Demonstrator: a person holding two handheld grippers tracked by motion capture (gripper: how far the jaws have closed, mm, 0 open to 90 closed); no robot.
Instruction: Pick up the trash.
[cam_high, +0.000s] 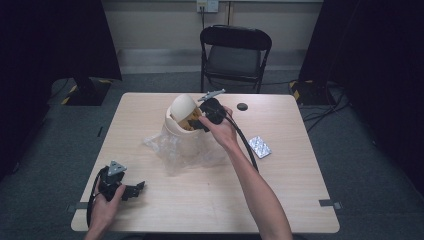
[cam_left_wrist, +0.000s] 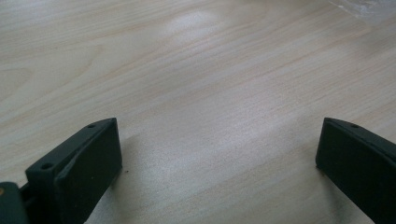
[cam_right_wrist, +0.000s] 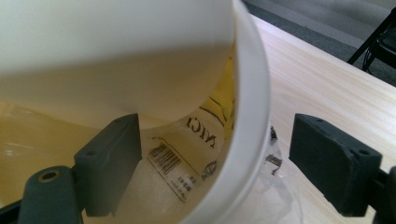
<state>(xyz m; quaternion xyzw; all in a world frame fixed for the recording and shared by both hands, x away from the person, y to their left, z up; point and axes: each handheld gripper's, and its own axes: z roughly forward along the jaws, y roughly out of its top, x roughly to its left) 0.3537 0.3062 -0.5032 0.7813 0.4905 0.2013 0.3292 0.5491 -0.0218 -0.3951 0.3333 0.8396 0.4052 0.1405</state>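
Observation:
A cream-coloured bin (cam_high: 176, 126) with a domed swing lid (cam_high: 184, 106) stands mid-table on a crumpled clear plastic bag (cam_high: 172, 152). My right gripper (cam_high: 196, 122) is at the bin's mouth. In the right gripper view it (cam_right_wrist: 217, 135) is open and straddles the bin's rim (cam_right_wrist: 245, 112), one jaw inside and one outside. The lid (cam_right_wrist: 116, 56) hangs above the inner jaw, and a yellow packet with a barcode (cam_right_wrist: 180, 161) lies inside the bin. My left gripper (cam_high: 140, 186) rests open on the bare wood (cam_left_wrist: 201, 84) near the front left corner, with nothing between its jaws (cam_left_wrist: 218, 140).
A silver blister pack (cam_high: 260, 147) lies on the table (cam_high: 280, 190) right of my right forearm. A small black round disc (cam_high: 242, 106) sits near the far edge. A black folding chair (cam_high: 235, 50) stands beyond the table.

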